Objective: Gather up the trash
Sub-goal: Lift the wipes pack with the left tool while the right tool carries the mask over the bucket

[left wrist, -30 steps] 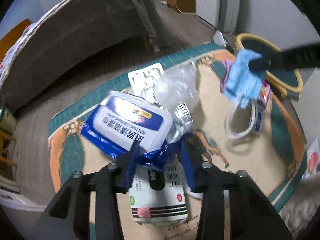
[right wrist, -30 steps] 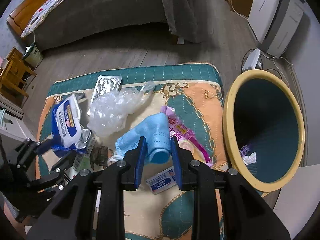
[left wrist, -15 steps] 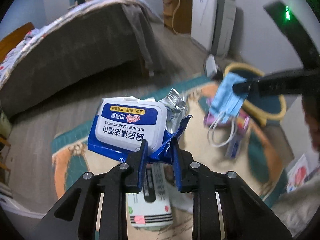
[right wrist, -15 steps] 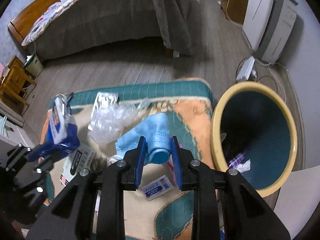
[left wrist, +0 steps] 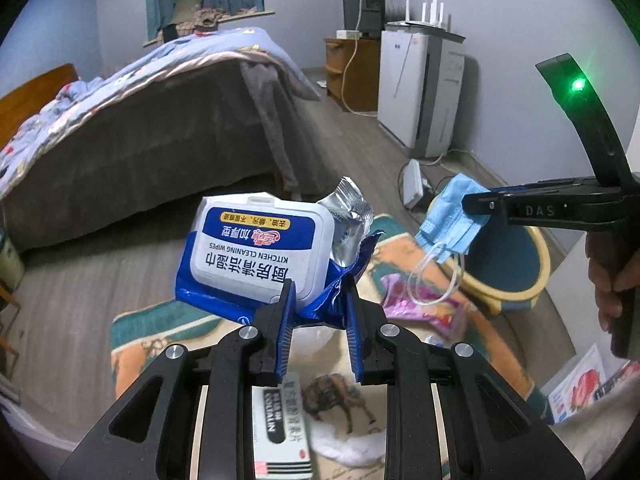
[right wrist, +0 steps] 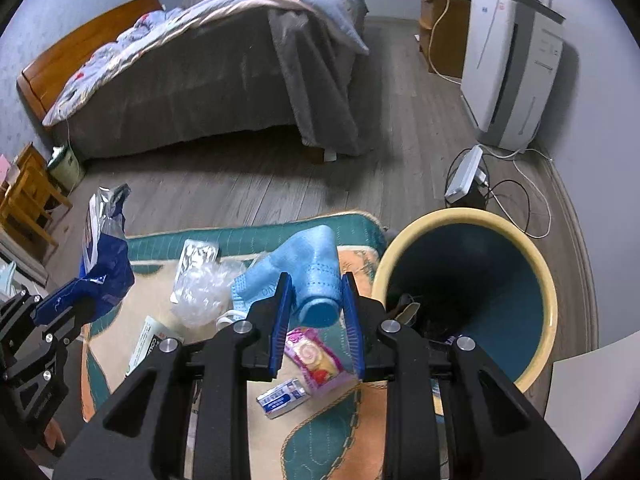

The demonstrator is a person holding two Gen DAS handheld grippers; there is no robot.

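My left gripper (left wrist: pixel 320 304) is shut on the crumpled blue edge of a kitchen wipes pack (left wrist: pixel 260 252) with a white lid, held up above the rug. My right gripper (right wrist: pixel 316 300) is shut on a folded blue face mask (right wrist: pixel 312 264), whose ear loops hang below it in the left wrist view. The mask hangs just left of a yellow-rimmed bin (right wrist: pixel 548 292) with a teal inside. In the left wrist view the right gripper (left wrist: pixel 476 204) holds the mask (left wrist: pixel 448 220) in front of the bin (left wrist: pixel 516 264). The right wrist view shows the left gripper (right wrist: pixel 60 308) with the pack (right wrist: pixel 104 248) at far left.
On the patterned rug (right wrist: pixel 320 440) lie a pink wrapper (right wrist: pixel 316 360), a small blue-white sachet (right wrist: pixel 282 396), a clear plastic bag (right wrist: pixel 204 292), a foil blister (right wrist: pixel 198 254) and a white box (left wrist: pixel 280 432). A bed (right wrist: pixel 200 80), an air purifier (right wrist: pixel 508 72) and a power strip (right wrist: pixel 464 180) stand beyond.
The left gripper closed on the wipes pack and lifted it off the rug. The right gripper rose with the mask. Both views tilted up toward the room.
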